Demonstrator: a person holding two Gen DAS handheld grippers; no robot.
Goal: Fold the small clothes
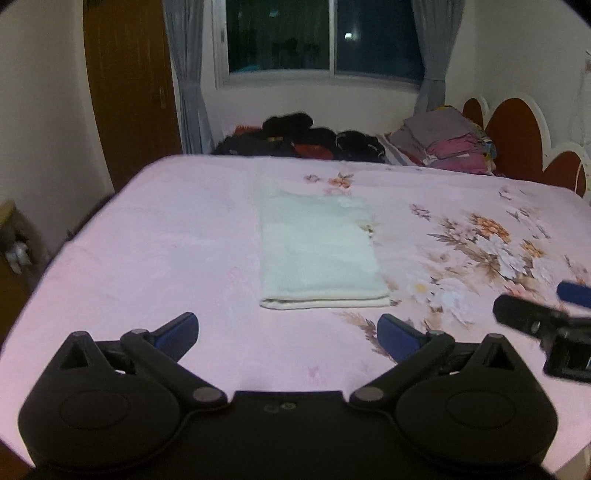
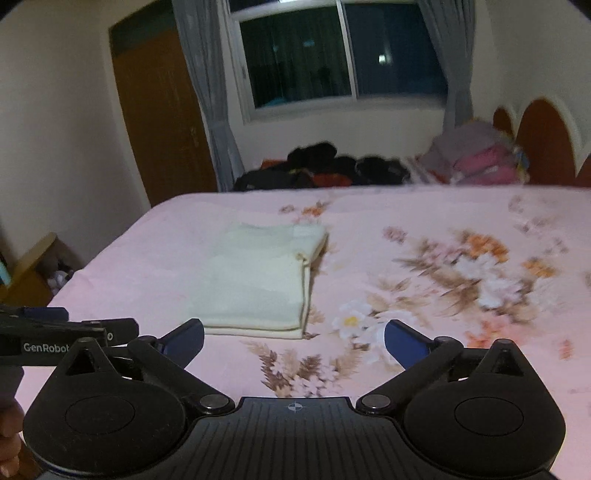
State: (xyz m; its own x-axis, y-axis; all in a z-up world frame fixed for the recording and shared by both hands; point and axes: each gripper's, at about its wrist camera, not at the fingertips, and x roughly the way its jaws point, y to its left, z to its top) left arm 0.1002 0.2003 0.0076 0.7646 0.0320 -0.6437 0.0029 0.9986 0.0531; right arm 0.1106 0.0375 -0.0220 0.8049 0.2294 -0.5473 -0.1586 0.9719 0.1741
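While both tools hang above the near edge of the bed (image 1: 155,236), neither one has hold of anything: the left gripper (image 1: 288,334) has its blue-padded fingers (image 1: 177,330) spread as wide as they go, with only pink sheet showing between them, and the right gripper (image 2: 294,339) stands just as wide over the flowered print, its jaws likewise bare. Ahead of them, toward the middle of the bed and somewhat nearer its left edge than its right, lies the folded cloth (image 1: 317,251), a pale cream rectangle with its doubled edge facing the near side and its long sides running toward the far edge; it lies flat and apart from both tools. From the left wrist view, the right gripper appears as a dark blurred shape at the right edge, beside the floral pattern (image 1: 484,240). From the right wrist view, the left gripper's black body pokes in from the left edge, and part of the person's hand (image 2: 11,439) shows in the lower left corner. Along the far edge of the bed sits a heap of dark clothes (image 1: 295,138), and at the far right corner a stack of folded bedding (image 1: 443,142) rests against the headboard (image 1: 517,136). Behind all that are a window (image 1: 325,35) with grey curtains (image 1: 188,81) and a brown door (image 1: 125,85).
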